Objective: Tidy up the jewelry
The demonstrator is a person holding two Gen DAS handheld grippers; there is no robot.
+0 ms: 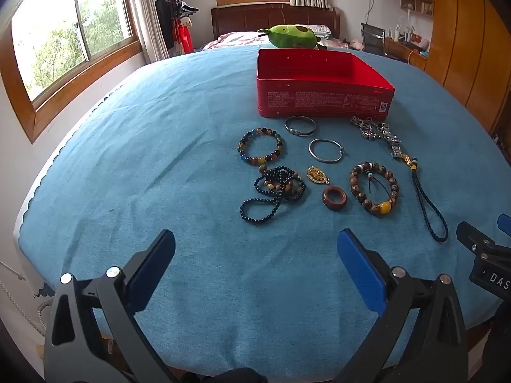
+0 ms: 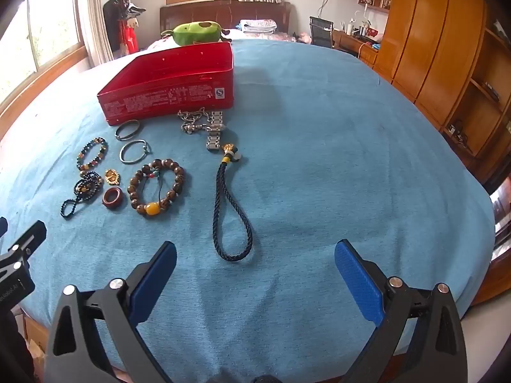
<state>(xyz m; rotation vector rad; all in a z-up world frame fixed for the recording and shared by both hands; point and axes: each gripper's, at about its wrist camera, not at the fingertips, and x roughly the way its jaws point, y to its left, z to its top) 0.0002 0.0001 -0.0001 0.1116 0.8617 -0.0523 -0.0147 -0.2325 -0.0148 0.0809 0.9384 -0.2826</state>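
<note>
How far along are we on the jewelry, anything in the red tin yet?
Nothing looks done: the part of the red tin interior in view is bare. Nothing is in hand; the left gripper and right gripper are both open above the blue cloth. Everything remains outside, including the multicolored bead bracelet, silver bangle, wooden ring and braided cord loop.

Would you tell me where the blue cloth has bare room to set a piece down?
Bare cloth lies right of the braided cord, left of the colourful bead bracelet, and between the jewelry and both open grippers. The stretch in front of the red tin is crowded with bangles, beads and chains.
</note>
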